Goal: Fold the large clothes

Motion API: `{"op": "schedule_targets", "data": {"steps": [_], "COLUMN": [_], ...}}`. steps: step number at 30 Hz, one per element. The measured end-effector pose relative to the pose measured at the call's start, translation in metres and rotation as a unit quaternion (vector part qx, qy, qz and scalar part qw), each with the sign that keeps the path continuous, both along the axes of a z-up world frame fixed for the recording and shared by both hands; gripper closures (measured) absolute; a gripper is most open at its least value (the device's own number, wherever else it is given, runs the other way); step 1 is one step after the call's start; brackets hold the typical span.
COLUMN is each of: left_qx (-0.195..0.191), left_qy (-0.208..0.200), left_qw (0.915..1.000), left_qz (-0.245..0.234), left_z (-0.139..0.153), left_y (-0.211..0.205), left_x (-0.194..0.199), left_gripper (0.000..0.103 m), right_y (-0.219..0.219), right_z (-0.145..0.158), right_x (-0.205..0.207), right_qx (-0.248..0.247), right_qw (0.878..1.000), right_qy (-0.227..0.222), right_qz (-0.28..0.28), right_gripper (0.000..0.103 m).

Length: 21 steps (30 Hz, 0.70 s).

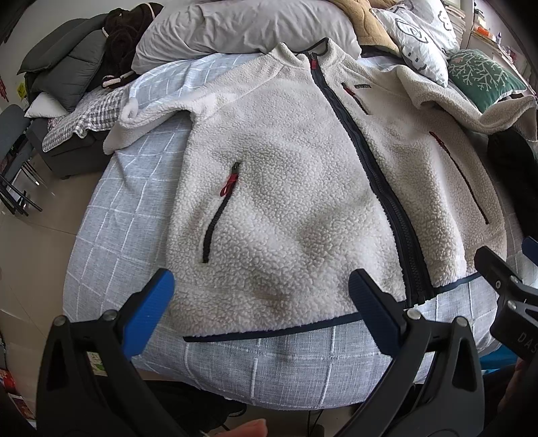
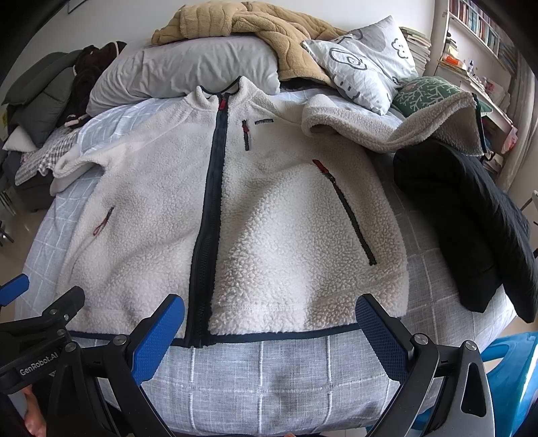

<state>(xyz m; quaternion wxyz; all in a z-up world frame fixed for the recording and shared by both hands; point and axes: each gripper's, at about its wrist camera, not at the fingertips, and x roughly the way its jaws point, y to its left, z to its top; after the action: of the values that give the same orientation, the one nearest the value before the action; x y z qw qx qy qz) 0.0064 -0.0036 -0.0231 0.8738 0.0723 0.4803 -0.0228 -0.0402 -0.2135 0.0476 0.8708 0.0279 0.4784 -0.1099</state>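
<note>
- A white fleece jacket (image 2: 269, 215) lies front-up and zipped on the bed (image 2: 269, 376), collar at the far end and hem at the near edge, on a pale blue checked bedspread.
- Its navy zip (image 2: 206, 218) runs from collar to hem down the middle.
- One sleeve (image 2: 386, 124) lies bunched at the far right, stretching toward a green patterned cushion (image 2: 427, 92); the other sleeve (image 1: 151, 114) is crumpled at the far left.
- The left hand-held gripper (image 1: 260, 294) hovers over the near left part of the hem, jaws spread wide, holding nothing.
- The right hand-held gripper (image 2: 269, 319) hovers over the near hem just right of the zip, jaws equally wide apart and empty.
- A black garment (image 2: 470, 228) lies on the bed's right side, just beside the jacket.
- At the far end sit a grey pillow (image 2: 188, 67), a tan blanket (image 2: 252, 27) and a pillow with a cartoon print (image 2: 366, 64).
</note>
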Motion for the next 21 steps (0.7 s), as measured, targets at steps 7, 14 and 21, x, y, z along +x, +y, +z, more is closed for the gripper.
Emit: {"op": "schedule_targets", "data": {"steps": [7,14,21], "left_qx": [0.000,0.006,-0.005], "left_qy": [0.000,-0.007,-0.027], "left_qw": [1.0000,1.0000,0.9996], "left_qz": [0.002,0.004,-0.005], "left_z": [0.000,0.001,0.000], "left_y": [0.000,0.001,0.014], "left_x": [0.000,0.002,0.018], "left_gripper": [0.000,0.000,0.000], "right_y": [0.000,-0.001,-0.009], "right_z": [-0.001,-0.001,-0.002], "right_x": [0.000,0.000,0.002], "right_qx": [-0.001,-0.002,-0.013], "right_qw": [1.000,1.000,1.000], "right_qy": [0.000,0.000,-0.001], "right_qz": [0.000,0.000,0.014], "right_gripper": [0.000,0.000,0.000]}}
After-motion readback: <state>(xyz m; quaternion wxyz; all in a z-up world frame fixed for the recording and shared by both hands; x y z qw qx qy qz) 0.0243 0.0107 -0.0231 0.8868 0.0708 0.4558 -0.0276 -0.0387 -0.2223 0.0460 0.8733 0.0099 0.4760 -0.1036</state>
